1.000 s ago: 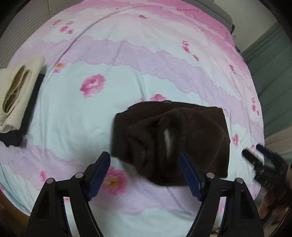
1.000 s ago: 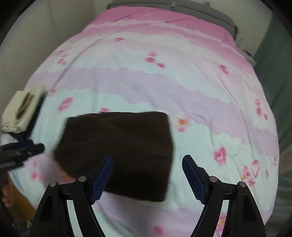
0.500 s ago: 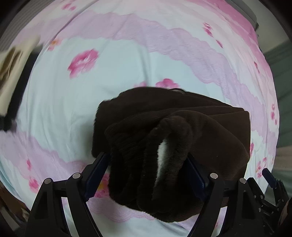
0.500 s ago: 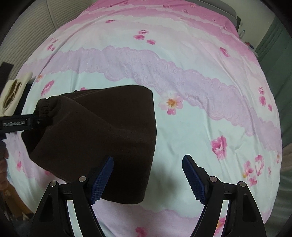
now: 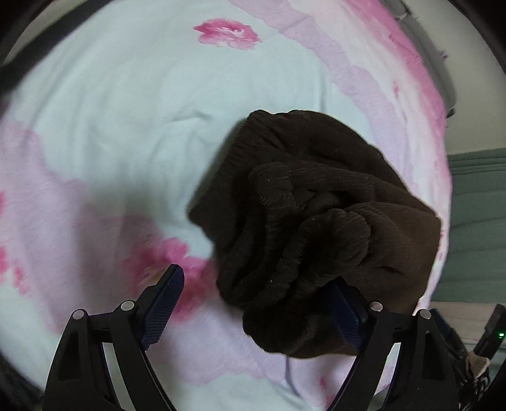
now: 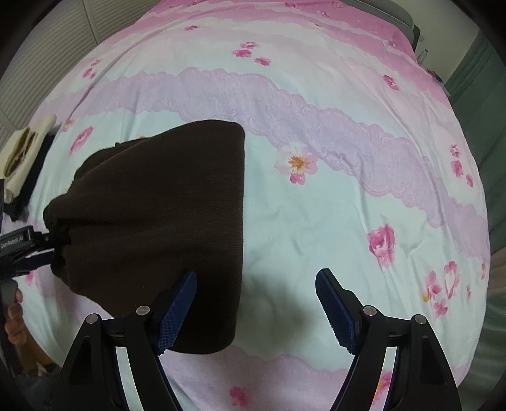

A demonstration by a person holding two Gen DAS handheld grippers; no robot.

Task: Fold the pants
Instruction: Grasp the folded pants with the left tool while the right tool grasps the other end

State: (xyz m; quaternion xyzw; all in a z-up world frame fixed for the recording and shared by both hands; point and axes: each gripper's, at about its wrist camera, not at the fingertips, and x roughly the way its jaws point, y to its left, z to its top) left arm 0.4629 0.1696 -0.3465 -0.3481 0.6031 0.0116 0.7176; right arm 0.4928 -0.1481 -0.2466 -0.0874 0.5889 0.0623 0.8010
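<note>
The folded dark brown pants [image 6: 151, 227] lie on the floral bedsheet [image 6: 316, 205], left of centre in the right wrist view. The left gripper [image 5: 262, 303] has just been widening — bunched waistband between its fingers, only the right-hand finger touching. The right gripper [image 6: 256, 303] gapes, grasping nothing.

Bed [image 6: 332, 221] under pink floral sheet, grey headboard [image 6: 411, 27], green curtain [image 6: 480, 104] perhaps, ribbed white wall [image 6: 60, 41]

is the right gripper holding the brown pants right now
No: the right gripper stands open with only bedsheet between its pads, and the folded brown pants lie behind its left finger.
</note>
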